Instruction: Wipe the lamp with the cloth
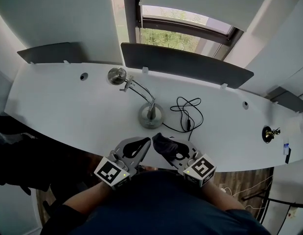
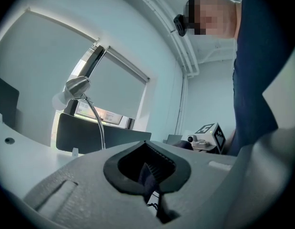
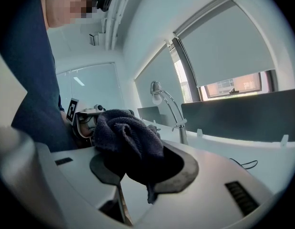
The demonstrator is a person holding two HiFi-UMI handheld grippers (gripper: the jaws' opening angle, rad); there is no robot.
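The silver desk lamp stands mid-desk on a round base (image 1: 151, 115), its thin arm reaching back left to the head (image 1: 117, 75). It also shows in the left gripper view (image 2: 76, 86) and in the right gripper view (image 3: 159, 92). A dark blue cloth (image 1: 163, 143) (image 3: 128, 132) is bunched in my right gripper (image 1: 167, 147) (image 3: 137, 151), which is shut on it at the desk's near edge, in front of the base. My left gripper (image 1: 135, 148) (image 2: 146, 147) is beside it on the left, with the jaws together and nothing between them.
A black cable (image 1: 187, 112) lies coiled just right of the lamp base. A dark panel (image 1: 185, 62) lines the back of the white desk (image 1: 68, 106). A small black and gold object (image 1: 268, 132) and a dark flat item (image 1: 287, 153) sit at the far right.
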